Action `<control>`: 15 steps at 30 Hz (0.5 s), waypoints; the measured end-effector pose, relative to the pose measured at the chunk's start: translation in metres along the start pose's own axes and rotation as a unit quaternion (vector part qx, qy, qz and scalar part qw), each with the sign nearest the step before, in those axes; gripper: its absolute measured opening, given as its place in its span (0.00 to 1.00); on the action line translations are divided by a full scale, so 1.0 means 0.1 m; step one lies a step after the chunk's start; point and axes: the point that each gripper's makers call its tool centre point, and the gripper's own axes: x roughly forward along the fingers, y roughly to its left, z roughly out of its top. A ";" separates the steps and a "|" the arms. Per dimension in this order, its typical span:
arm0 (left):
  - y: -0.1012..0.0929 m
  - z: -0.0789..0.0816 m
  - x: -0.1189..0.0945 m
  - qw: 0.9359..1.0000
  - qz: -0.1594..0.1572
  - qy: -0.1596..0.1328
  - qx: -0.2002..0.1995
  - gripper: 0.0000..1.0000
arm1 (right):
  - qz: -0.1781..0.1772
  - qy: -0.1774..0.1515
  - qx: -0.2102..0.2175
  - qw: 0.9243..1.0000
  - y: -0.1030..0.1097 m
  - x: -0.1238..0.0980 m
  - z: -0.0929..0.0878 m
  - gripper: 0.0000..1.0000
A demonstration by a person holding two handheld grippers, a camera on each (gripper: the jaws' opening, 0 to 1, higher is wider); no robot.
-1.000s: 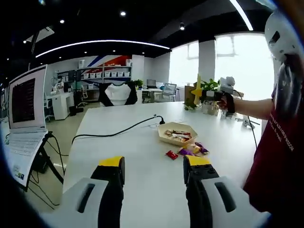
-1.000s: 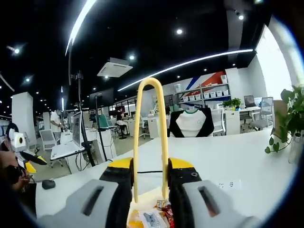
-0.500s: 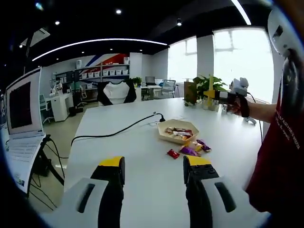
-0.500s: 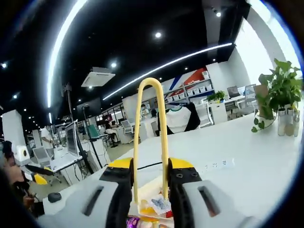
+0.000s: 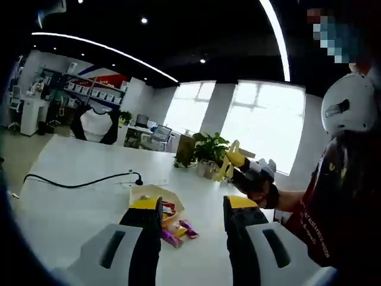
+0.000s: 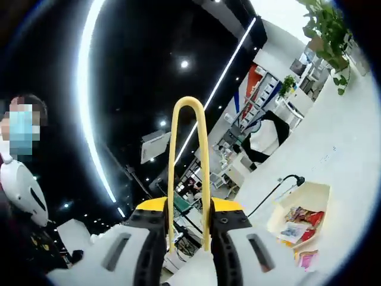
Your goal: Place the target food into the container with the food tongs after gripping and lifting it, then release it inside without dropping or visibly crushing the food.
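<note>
I'm holding the tongs [image 6: 189, 173] clamped in my right gripper [image 6: 188, 235]; left gripper [image 5: 189, 215] gaping, empty; the snacks [image 5: 177, 229] look light, crinkly; I'd pinch mid-wrapper gently.

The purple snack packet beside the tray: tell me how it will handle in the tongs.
The purple packet looks small and flat, so probably light. Its glossy wrapper may slip or crinkle. The yellow tongs look thin, so their grip may flex.

Colour key, referenced to the beige container [image 5: 156, 196]: white table [image 5: 71, 179] beneath it; black cable [image 5: 77, 183] to its left; purple and red wrapped sweets [image 5: 177, 231] in front; yellow food tongs [image 6: 189, 173] between yellow-tipped grey jaws; dark red sleeve [image 5: 324, 208] to its right.
</note>
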 end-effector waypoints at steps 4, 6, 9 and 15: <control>-0.32 0.13 0.29 0.997 -0.082 -0.002 0.013 0.43 | 0.064 0.002 0.036 0.997 0.37 0.11 -0.06 0.23; -0.46 0.18 0.41 0.993 -0.118 -0.002 -0.001 0.44 | 0.087 0.004 0.049 0.995 0.53 0.16 -0.10 0.23; -0.48 0.23 0.52 0.993 -0.120 -0.008 0.008 0.44 | 0.105 0.008 0.050 0.993 0.67 0.21 -0.14 0.23; -0.70 0.24 0.58 0.986 -0.166 -0.003 -0.006 0.39 | 0.126 0.026 0.055 0.990 0.82 0.22 -0.16 0.24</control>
